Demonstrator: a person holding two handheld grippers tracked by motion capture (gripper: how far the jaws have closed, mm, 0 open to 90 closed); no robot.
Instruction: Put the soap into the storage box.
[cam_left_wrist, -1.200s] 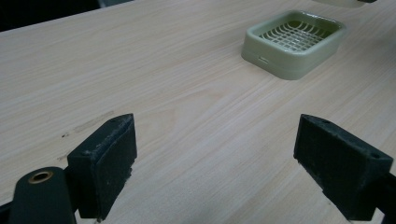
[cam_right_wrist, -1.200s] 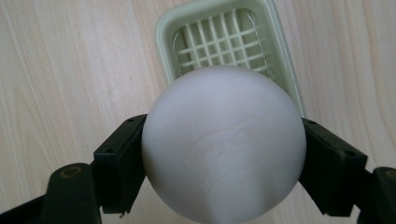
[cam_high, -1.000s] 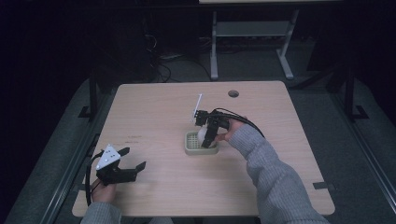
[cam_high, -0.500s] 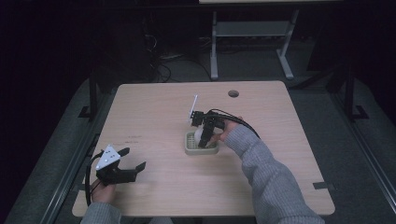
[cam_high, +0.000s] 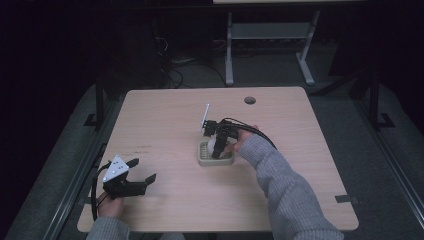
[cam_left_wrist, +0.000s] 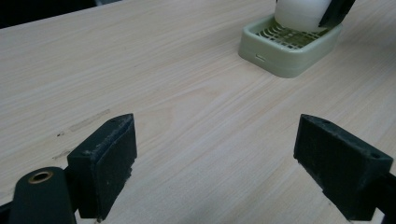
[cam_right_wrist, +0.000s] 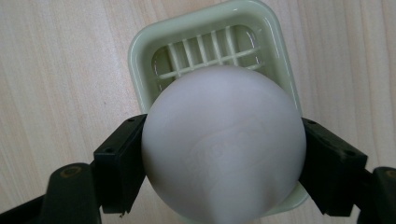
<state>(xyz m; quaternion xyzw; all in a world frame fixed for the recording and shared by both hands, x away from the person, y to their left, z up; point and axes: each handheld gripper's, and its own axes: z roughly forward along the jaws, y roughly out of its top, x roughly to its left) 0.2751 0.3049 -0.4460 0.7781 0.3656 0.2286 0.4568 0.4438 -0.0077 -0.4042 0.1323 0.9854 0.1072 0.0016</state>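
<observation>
while jaws grip soap (cam_right_wrist: 223, 144)

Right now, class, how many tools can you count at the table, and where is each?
2. The left tool hangs open over the table's near-left corner; the right tool grips the white soap over the green soap dish, mid-table.

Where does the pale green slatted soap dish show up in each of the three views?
High view: pale green slatted soap dish at table centre, under the right gripper.
Left gripper view: top right.
Right gripper view: centre, behind the soap.
Shared landmark: round white soap bar held over it.
</observation>
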